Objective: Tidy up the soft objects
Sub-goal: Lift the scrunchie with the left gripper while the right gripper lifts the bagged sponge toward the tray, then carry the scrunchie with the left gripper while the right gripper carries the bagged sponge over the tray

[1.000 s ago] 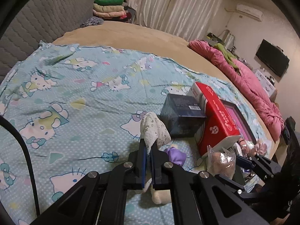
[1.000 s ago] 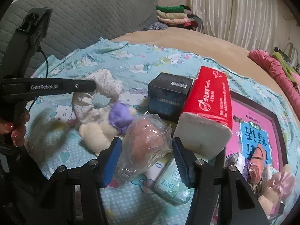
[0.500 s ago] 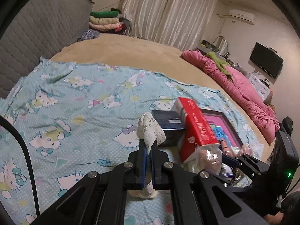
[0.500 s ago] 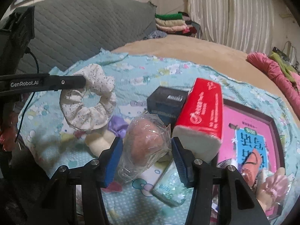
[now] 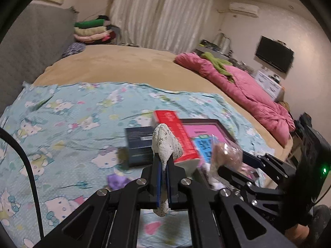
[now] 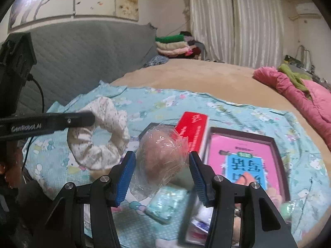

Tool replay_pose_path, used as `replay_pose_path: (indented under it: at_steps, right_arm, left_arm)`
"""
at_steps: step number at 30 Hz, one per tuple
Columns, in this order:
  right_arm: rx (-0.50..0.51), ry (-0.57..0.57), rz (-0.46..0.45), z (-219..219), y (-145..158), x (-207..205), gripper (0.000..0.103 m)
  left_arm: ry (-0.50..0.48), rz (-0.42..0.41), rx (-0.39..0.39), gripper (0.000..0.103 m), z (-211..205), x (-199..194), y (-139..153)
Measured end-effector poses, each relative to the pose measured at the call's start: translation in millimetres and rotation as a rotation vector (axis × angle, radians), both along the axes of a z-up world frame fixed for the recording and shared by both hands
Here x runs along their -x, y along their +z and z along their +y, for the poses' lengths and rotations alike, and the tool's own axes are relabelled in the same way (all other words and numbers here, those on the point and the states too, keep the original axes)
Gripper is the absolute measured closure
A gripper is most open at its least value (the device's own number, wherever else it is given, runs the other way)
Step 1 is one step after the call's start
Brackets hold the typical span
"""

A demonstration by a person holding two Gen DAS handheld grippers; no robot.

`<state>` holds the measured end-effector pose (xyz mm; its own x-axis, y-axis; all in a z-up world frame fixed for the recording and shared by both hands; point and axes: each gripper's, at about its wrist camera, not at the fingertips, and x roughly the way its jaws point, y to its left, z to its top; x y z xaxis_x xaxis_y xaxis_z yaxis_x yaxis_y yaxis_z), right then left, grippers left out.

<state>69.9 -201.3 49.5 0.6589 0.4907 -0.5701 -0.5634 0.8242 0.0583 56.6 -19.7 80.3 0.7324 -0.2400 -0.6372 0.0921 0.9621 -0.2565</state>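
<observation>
Right wrist view: right gripper [image 6: 162, 173] clamps a plastic-wrapped puff [image 6: 162, 155]; left gripper [image 5: 163, 180] pinches the floral scrunchie [image 5: 165, 144] above the bedsheet [image 5: 62, 124]

A wide bed [image 5: 132, 66] with a tan cover carries everything. Over its near part lies a light blue cartoon-cat sheet [image 5: 62, 119], wrinkled, its far edge running across the middle of the bed. On the sheet, toward the near right corner, sit a dark box [image 5: 138, 146], a red tissue pack [image 6: 193, 132] leaning beside it, and a dark-framed tray with a pink book [image 6: 244, 155]. A small pale green packet [image 6: 165, 206] and a purple soft piece [image 5: 116, 180] lie by the near edge. A pink quilt [image 5: 244, 91] is heaped along the right edge, a green cloth [image 5: 217, 63] on it
</observation>
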Motion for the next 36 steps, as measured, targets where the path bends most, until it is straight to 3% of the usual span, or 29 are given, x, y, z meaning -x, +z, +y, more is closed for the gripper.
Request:
replay_pose_path:
  at_steps: [20,36]
  right_arm:
    - [-0.122,-0.247,-0.077,-120.6,47.2,-11.2,0.048]
    - [-0.12,-0.395,-0.091,-177.0,48.5,-18.7,0.048]
  left_arm:
    - [-0.204,-0.056,-0.044,0.099,-116.2,-22.0,44.0]
    - [-0.279,0.017,-0.01,0.099,-163.0,-49.8,23.6]
